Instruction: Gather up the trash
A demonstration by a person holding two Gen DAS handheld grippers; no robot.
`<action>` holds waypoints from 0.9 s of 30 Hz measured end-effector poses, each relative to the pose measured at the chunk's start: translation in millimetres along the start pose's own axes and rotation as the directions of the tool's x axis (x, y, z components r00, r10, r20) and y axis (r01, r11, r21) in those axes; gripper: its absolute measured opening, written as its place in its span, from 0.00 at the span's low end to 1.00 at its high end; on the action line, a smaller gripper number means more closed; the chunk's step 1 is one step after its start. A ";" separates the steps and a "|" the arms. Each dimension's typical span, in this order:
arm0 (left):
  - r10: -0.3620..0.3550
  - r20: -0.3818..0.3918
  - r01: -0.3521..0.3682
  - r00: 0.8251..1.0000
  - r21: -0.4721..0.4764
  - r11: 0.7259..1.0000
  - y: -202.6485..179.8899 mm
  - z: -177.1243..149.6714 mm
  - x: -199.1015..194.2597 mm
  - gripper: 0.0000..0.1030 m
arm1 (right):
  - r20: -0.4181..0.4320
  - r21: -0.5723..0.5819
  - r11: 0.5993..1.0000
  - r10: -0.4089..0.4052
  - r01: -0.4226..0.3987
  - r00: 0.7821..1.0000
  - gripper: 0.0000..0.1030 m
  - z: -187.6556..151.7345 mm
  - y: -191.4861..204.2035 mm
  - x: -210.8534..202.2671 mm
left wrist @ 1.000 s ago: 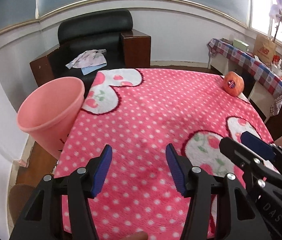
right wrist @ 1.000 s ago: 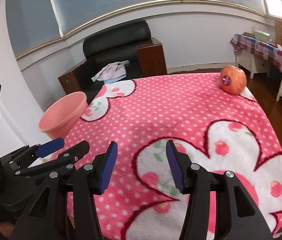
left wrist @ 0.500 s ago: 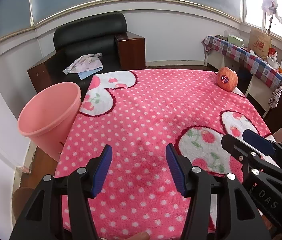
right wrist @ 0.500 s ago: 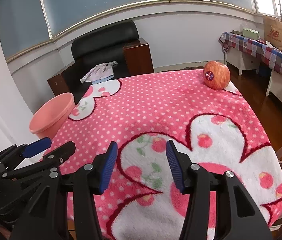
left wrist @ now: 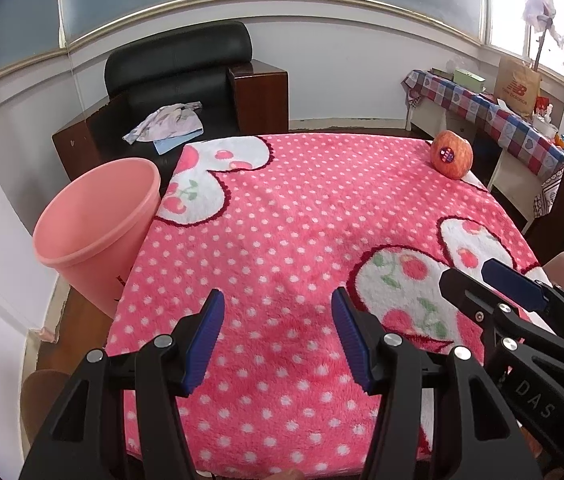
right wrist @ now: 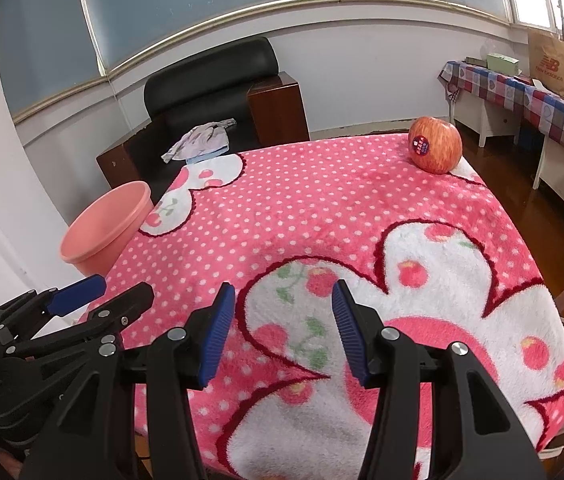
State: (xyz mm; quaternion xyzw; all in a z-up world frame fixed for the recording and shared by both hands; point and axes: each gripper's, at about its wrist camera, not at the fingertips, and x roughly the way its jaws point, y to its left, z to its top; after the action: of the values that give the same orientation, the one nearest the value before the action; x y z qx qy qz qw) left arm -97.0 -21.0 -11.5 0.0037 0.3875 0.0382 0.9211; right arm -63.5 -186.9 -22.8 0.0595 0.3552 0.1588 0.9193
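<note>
Left gripper and right gripper both wide, empty (over pink blanket), apple at one o'clock, pink bin at ten o'clock

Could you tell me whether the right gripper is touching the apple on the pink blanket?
Apart. The right wrist view shows the right gripper open and empty at the near edge, with a wide stretch of blanket before the apple at the far corner.

Left gripper angled downward, jaws apart, nothing between the blue pads. Right gripper just to its right, side by side, likewise tilted down, jaws parted, empty.
</note>
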 end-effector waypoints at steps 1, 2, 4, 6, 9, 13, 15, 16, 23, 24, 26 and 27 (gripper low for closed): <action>-0.001 0.000 0.001 1.000 0.000 1.000 -0.1 -0.2 -0.3 0.53 | 0.001 -0.002 1.000 0.000 0.000 1.000 0.50 0.0 0.2 -0.1; 0.000 0.001 0.000 1.000 -0.001 1.000 -0.1 0.0 -0.2 0.53 | 0.002 -0.004 1.000 0.001 -0.001 1.000 0.50 -0.2 0.6 -0.3; 0.000 0.001 0.000 1.000 -0.002 1.000 0.0 -0.4 -0.7 0.53 | 0.002 -0.008 1.000 0.002 -0.002 1.000 0.50 -0.6 2.0 -1.0; 0.000 0.001 0.000 1.000 -0.002 1.000 -0.3 -0.7 -0.8 0.53 | 0.002 -0.007 1.000 0.002 -0.002 1.000 0.50 -0.7 2.2 -1.1; 0.000 0.002 0.000 1.000 -0.001 1.000 -0.3 -0.5 -1.5 0.53 | 0.004 -0.002 1.000 0.001 -0.001 1.000 0.50 -1.2 2.2 -1.7; 0.000 0.001 0.000 1.000 -0.002 1.000 0.0 -0.2 -1.4 0.53 | 0.003 0.002 1.000 0.002 -0.002 1.000 0.50 -2.5 2.4 -2.8; -0.001 0.000 0.001 1.000 -0.002 1.000 0.0 -0.6 -1.7 0.53 | 0.001 0.003 1.000 0.003 -0.003 1.000 0.50 -1.6 1.0 -2.2; -0.001 -0.001 0.001 1.000 -0.002 1.000 0.1 -0.2 -1.5 0.53 | 0.000 0.003 1.000 0.003 -0.003 1.000 0.50 -1.4 0.8 -1.9; -0.003 -0.002 0.003 1.000 -0.002 1.000 -0.3 -0.7 -2.0 0.53 | -0.005 0.003 1.000 0.007 -0.007 1.000 0.50 -2.6 1.9 -1.1; -0.003 -0.001 0.003 1.000 -0.001 1.000 -0.7 -1.3 -2.5 0.53 | -0.006 0.003 1.000 0.008 -0.008 1.000 0.50 -2.8 2.2 -1.0; -0.003 -0.001 0.003 1.000 -0.002 1.000 -1.0 -1.2 -2.4 0.53 | -0.008 0.002 1.000 0.009 -0.009 1.000 0.50 -2.9 2.8 -0.7; -0.003 -0.002 0.003 1.000 -0.002 1.000 -1.5 -1.7 -2.7 0.53 | -0.008 0.002 1.000 0.008 -0.008 1.000 0.50 -2.7 2.7 -0.8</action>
State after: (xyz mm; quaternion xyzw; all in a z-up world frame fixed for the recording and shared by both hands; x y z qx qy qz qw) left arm -100.0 -22.7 -10.8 0.0023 0.3882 0.0373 0.9208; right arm -66.6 -184.6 -23.8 0.0613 0.3586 0.1626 0.9172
